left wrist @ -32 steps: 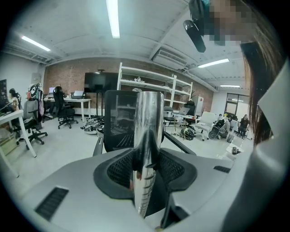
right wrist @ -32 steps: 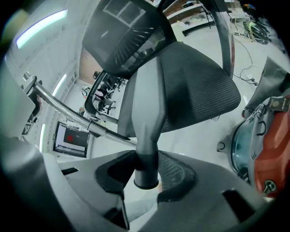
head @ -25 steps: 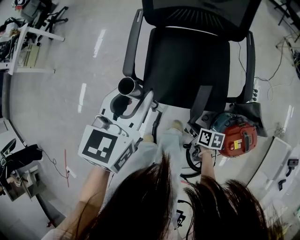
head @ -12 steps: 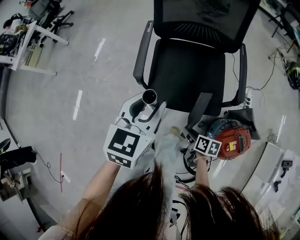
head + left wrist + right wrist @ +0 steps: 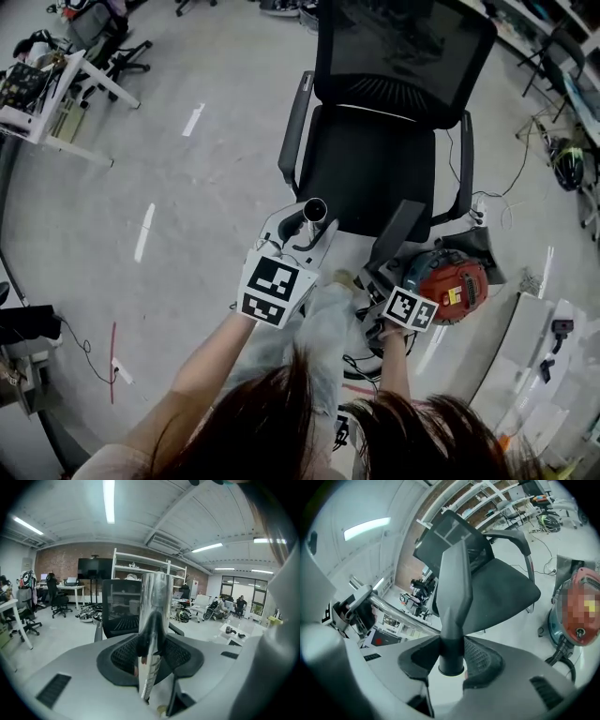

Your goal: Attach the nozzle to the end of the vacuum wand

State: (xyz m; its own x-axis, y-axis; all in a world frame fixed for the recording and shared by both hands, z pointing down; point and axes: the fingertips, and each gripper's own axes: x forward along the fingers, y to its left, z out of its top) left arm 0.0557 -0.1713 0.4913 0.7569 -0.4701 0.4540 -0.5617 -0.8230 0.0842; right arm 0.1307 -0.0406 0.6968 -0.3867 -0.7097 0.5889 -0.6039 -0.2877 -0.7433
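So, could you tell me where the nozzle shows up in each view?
Head view: the nozzle, just right of centre.
Left gripper view: not in it.
Right gripper view: centre, clamped in the jaws.
Shared landmark: the black office chair.

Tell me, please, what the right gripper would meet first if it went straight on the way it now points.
Probably the black office chair, around its seat: the nozzle held in the right gripper aims there and would touch first, though depth is hard to judge.
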